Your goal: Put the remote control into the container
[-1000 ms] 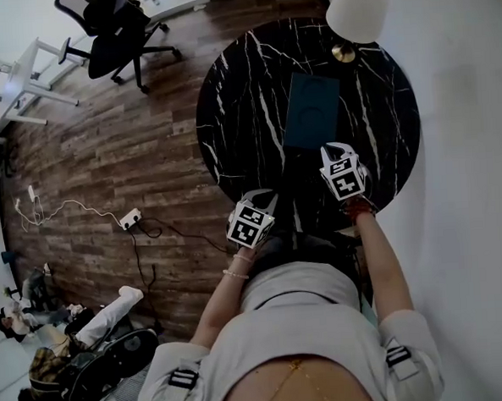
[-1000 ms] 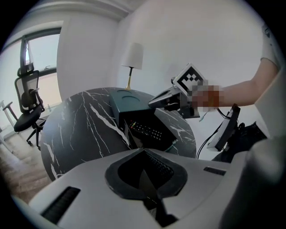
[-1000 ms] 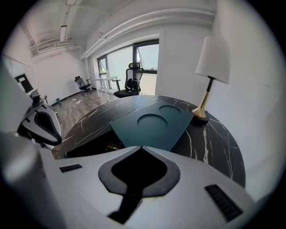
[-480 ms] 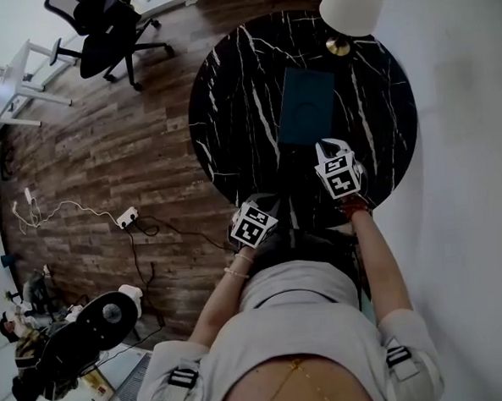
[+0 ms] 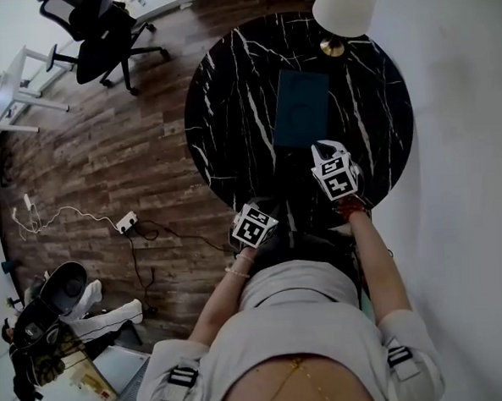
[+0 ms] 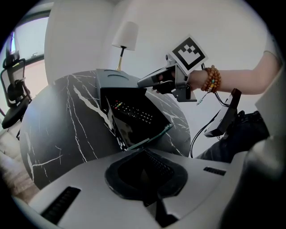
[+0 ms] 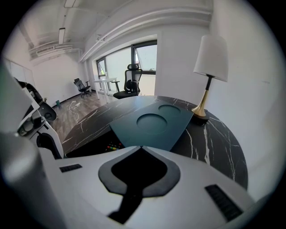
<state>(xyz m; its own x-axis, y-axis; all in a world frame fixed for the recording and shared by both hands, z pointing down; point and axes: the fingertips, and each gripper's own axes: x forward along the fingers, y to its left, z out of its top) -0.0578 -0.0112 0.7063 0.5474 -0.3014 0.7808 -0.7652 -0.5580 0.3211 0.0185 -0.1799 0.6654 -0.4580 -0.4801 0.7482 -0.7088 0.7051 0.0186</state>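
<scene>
Left gripper (image 6: 143, 150): at the near edge of the tabletop (image 5: 229, 112), pointing down across it; jaws closed with nothing between them, tips just short of the container's near side. I can't tell from here whether they touch it.
Right gripper (image 7: 140, 147): beside the left one, a little farther in from the near edge; jaws closed, pinching the near edge of the lid.
Container (image 6: 120, 130): a dark, shallow box lying from the near edge toward the middle of the tabletop, open on the side facing the person.
Remote control (image 6: 133, 112): already inside the container, lying flat with its rows of buttons up, the coloured buttons showing just under the lid's raised edge.
Lid (image 7: 152, 123): teal, with two round dents in its top; it is tilted, near edge lifted clear of the box, far edge down.
Lamp (image 5: 347, 3): white shade on a brass foot, upright at the far edge of the tabletop, well apart from the container.
Floor (image 5: 104, 162): dark wood planks beyond the tabletop's left edge, with a white power strip (image 5: 127, 220) and its cable lying there.
Office chair (image 5: 97, 35): black, on the floor past the far left of the tabletop.
</scene>
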